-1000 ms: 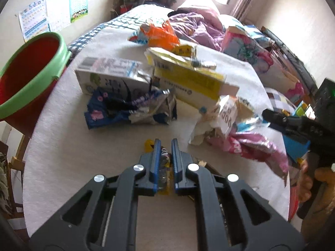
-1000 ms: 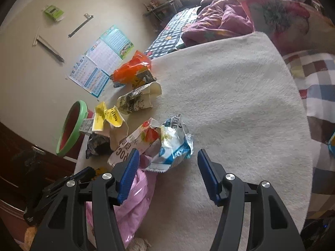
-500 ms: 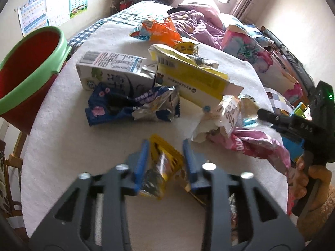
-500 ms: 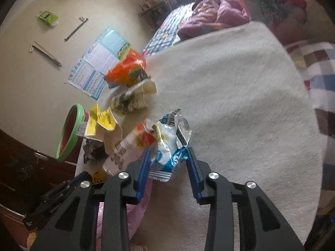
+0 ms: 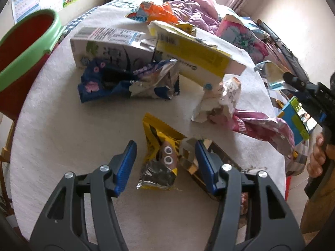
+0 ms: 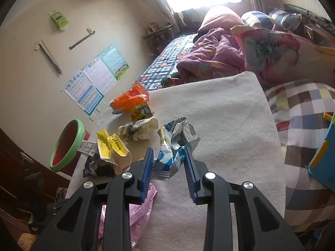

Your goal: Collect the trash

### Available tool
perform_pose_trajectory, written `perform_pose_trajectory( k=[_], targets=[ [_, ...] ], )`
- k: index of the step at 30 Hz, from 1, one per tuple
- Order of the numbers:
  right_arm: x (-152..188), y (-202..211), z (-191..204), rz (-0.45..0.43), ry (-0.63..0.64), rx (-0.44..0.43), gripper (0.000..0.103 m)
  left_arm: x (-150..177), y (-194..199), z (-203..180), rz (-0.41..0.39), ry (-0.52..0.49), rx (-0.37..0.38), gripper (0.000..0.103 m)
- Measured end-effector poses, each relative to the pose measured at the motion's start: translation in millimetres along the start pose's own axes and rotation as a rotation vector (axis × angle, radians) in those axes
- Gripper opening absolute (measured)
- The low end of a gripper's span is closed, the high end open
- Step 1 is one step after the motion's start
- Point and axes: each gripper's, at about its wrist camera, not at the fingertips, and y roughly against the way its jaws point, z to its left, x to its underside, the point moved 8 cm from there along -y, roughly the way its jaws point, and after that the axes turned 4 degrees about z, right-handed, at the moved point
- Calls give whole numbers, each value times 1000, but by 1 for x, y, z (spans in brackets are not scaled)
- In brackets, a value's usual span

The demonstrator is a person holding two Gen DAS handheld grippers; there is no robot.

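The left tongs (image 5: 165,159) stand released, their blue pads wide apart on either side of a yellow wrapper (image 5: 160,150) that lies flat on the white tabletop (image 5: 62,129) near its near edge, touching neither pad. Just right of the wrapper, by the right pad, lies a crumpled brown packet (image 5: 209,156). Farther in, a dark blue bag (image 5: 127,81) rests against a white carton (image 5: 111,44), with a yellow box (image 5: 194,56) beside it and an orange bag (image 5: 155,13) near the far edge. A white paper scrap (image 5: 217,100) and a pink bag (image 5: 263,127) lie toward the right edge. A red bin (image 5: 25,48) with a green rim stands off the left edge of the tabletop. The right tongs (image 6: 168,167) are clenched partway around a blue-and-silver bag (image 6: 175,144), both pads at its lower end; whether they press it firmly cannot be told. That bag stands up off the tabletop near the middle of the litter, with the pink bag (image 6: 136,213) beneath the left pad.
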Motion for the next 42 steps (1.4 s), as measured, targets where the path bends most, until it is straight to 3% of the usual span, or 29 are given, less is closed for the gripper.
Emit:
perform_pose_trajectory(
  k=[3, 5, 13, 24, 34, 42],
  targets=[
    [0, 2, 7, -5, 15, -2, 29, 1, -5, 5, 14, 33, 23, 34],
    [-1, 4, 12, -10, 23, -3, 29, 1, -3, 7, 8, 48, 38, 31],
    [-9, 16, 37, -51, 44, -19, 29, -14, 26, 5, -86, 13, 35, 31],
    [-13, 8, 107, -69, 123, -66, 29, -49, 77, 32, -233, -12, 8, 29],
    [-11, -28, 166, -52, 123, -63, 29, -75, 101, 89, -267, -30, 5, 29],
    [-4, -67, 221, -18, 122, -83, 29, -100, 125, 152, -308, -30, -57, 29]
  ],
)
